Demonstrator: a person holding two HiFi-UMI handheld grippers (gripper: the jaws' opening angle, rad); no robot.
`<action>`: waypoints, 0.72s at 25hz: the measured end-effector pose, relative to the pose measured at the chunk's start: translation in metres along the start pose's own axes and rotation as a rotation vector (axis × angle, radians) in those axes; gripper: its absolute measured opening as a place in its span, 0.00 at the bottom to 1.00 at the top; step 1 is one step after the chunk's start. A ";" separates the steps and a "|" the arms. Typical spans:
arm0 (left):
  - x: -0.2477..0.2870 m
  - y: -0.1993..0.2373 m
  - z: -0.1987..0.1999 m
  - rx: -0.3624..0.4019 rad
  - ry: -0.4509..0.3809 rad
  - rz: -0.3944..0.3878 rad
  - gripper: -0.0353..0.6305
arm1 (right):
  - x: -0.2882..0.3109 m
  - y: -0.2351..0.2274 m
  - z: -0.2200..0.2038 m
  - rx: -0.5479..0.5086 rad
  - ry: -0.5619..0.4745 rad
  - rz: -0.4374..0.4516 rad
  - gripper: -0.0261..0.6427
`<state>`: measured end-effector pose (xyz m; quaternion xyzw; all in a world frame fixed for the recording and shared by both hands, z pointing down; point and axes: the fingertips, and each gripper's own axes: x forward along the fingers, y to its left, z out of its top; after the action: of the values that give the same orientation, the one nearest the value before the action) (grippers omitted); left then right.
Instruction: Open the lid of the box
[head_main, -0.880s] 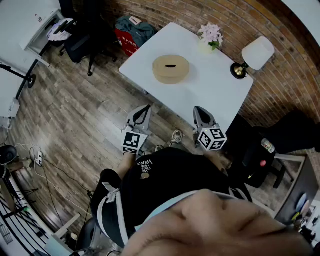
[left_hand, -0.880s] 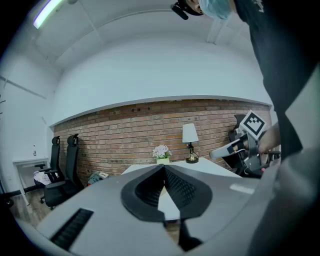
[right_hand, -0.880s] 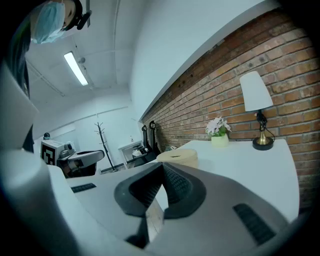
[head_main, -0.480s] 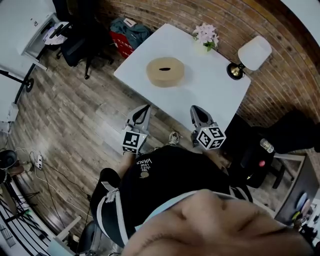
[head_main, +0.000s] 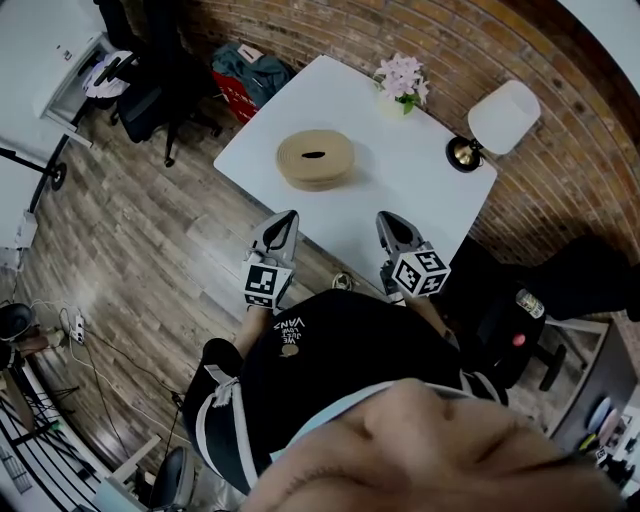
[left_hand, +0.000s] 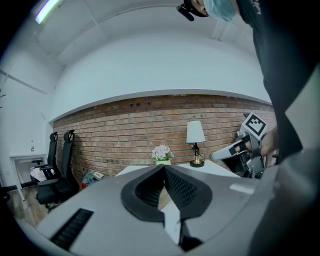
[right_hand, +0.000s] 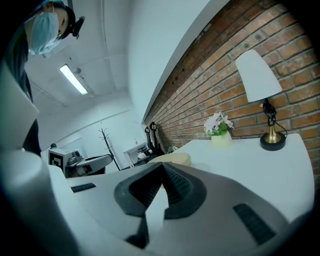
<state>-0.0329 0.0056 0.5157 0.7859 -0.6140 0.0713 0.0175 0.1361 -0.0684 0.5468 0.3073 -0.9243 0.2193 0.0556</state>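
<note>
A round tan box (head_main: 315, 159) with a dark slot in its lid lies on the white table (head_main: 400, 190), lid down. The right gripper view shows the box (right_hand: 175, 158) just past my jaw tips. My left gripper (head_main: 284, 222) is shut and empty, held short of the table's near edge. My right gripper (head_main: 386, 222) is shut and empty too, its tip over the near edge. Both are well short of the box. In the left gripper view the left gripper (left_hand: 163, 167) hides most of the box, and the right gripper (left_hand: 220, 155) shows at the right.
A pot of pale pink flowers (head_main: 401, 79) and a brass lamp with a white shade (head_main: 490, 122) stand at the table's far side against the brick wall. Black office chairs (head_main: 150, 90) are at the left, another chair (head_main: 515, 335) at the right. Wooden floor lies below.
The table and box have slid leftward and slightly down in the head view as the person moved closer. Both grippers now reach the table's near edge, still shut.
</note>
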 end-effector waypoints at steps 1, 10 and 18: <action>0.006 -0.002 0.000 0.000 0.000 0.003 0.07 | 0.001 -0.004 0.000 0.004 0.001 0.012 0.04; 0.041 -0.013 -0.001 0.010 0.013 -0.034 0.07 | 0.004 -0.030 -0.003 0.034 0.007 0.027 0.04; 0.060 0.006 -0.003 0.023 0.016 -0.126 0.07 | 0.015 -0.040 -0.002 0.070 -0.024 -0.086 0.04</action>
<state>-0.0251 -0.0533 0.5265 0.8224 -0.5625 0.0836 0.0177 0.1478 -0.1046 0.5672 0.3512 -0.9026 0.2454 0.0431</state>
